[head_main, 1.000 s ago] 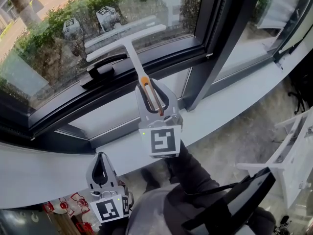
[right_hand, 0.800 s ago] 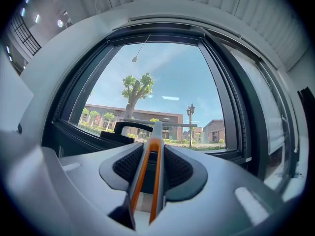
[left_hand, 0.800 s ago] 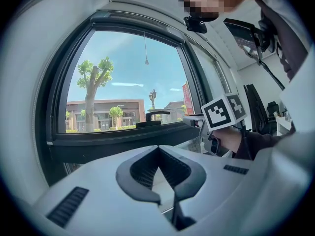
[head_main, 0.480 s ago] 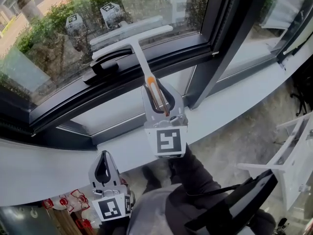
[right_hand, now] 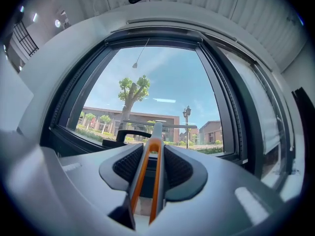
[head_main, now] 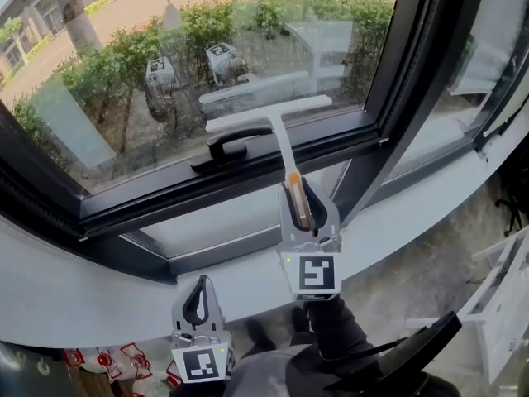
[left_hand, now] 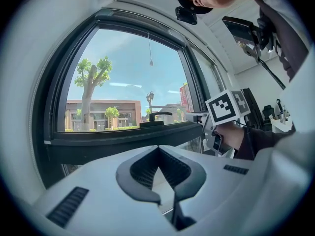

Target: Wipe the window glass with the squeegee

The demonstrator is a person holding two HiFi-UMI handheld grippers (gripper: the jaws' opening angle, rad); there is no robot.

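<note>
Head view: my left gripper (head_main: 198,292) hangs spare well below the window handle (head_main: 227,147), fingers pressed together on nothing, while my right gripper (head_main: 303,195) pinches the squeegee (head_main: 277,131) by its orange grip to press the blade onto the window glass (head_main: 124,81) just above that handle.

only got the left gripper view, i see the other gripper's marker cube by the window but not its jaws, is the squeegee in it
Observer: Yes. The right gripper view shows the right gripper shut on the squeegee by its orange-and-white handle.
Operator: where's the blade
Observer: In the head view the white blade sits low against the glass, just above the black window handle.
Operator: how far back is my left one
Observer: The left gripper is low at the near edge of the white sill, close to the person's body.
</note>
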